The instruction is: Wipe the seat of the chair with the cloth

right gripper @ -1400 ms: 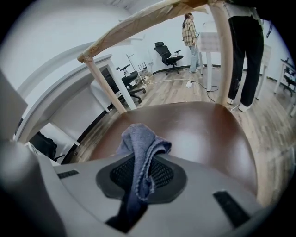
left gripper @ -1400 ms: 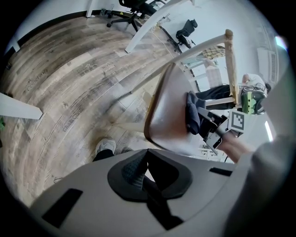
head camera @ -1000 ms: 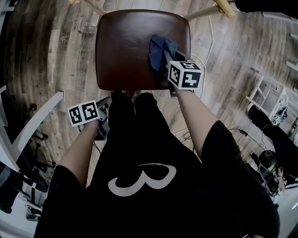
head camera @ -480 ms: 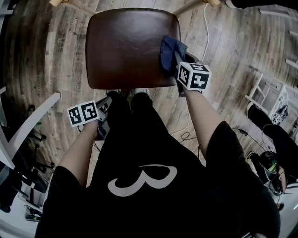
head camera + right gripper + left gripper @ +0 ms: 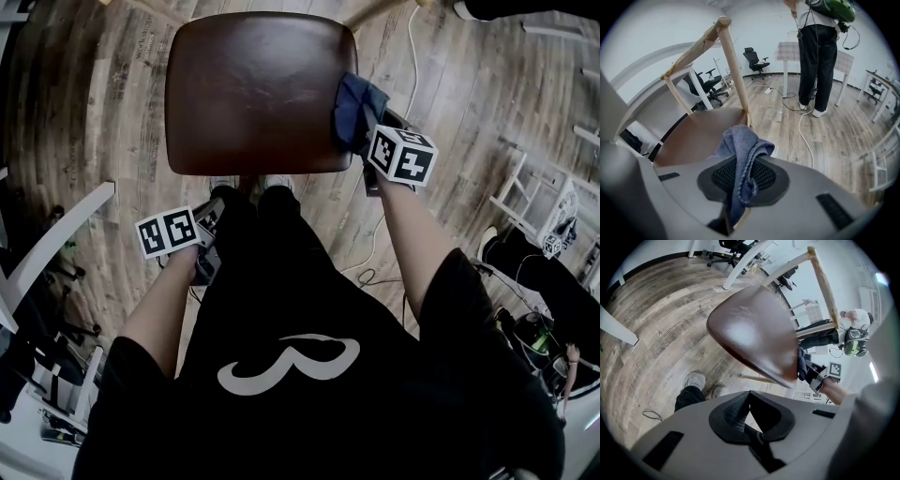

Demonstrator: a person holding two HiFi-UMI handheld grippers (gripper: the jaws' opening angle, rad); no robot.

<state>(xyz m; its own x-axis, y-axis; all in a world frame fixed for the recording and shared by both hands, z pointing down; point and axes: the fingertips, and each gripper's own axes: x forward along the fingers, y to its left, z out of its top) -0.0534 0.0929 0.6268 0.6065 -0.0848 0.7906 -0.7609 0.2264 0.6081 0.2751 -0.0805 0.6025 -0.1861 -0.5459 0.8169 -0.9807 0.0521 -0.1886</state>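
My right claw (image 5: 364, 139), clamped tight on the bunched dark blue cloth (image 5: 354, 105), had slid within the last second from the front-right of the glossy brown leather chair seat (image 5: 248, 89) out to its right edge, so I judged this stroke nearly spent. My left claw (image 5: 204, 251) stayed low by my thigh, jaws together, empty. I couldn't tell whether the cloth still pressed on the seat, and the head view cut off the chair back.
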